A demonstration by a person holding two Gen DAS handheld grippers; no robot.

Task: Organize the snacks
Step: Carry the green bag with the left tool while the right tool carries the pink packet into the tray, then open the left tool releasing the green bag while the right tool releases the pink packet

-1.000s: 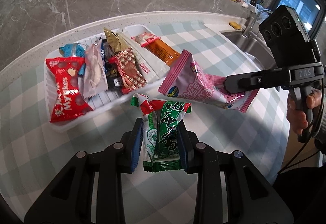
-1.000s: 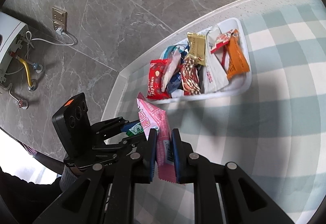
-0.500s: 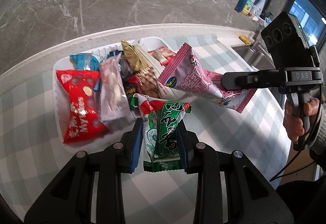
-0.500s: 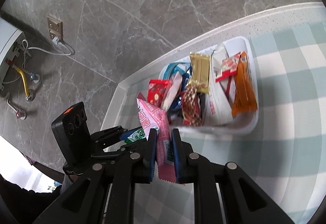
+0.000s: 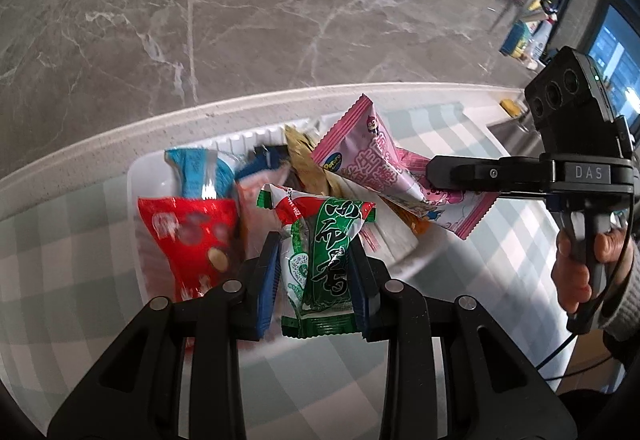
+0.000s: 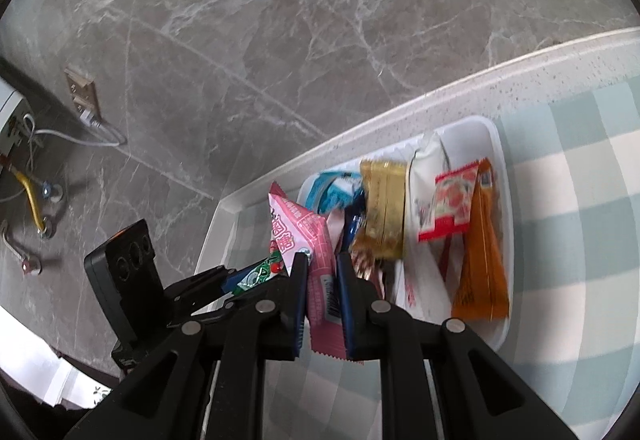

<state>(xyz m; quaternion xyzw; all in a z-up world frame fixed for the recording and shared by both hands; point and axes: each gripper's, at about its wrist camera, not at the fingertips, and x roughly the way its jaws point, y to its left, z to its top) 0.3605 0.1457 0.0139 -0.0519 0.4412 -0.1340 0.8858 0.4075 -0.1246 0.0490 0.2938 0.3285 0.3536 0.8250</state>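
The left gripper point(image 5: 316, 272) is clamped on a green packet point(image 5: 320, 256), gripping its lower half just above the bottom seal, so the top flops free over the near side of the white tray point(image 5: 134, 180). The right gripper point(image 6: 322, 280) is pinched tight on a pink packet point(image 6: 316, 252) near one sealed end; in the left view that packet sticks out to the left above the far right part of the tray. Both packets look light, soft and crinkly, with glossy film that could slip, and their contents may crush, so a hold across the flat body close to a seal seems safest. The tray sits on a checked cloth point(image 6: 580, 240) and already holds a red packet point(image 5: 188, 240), a gold packet point(image 6: 382, 216) and an orange packet point(image 6: 480, 260), so any landing spot is crowded
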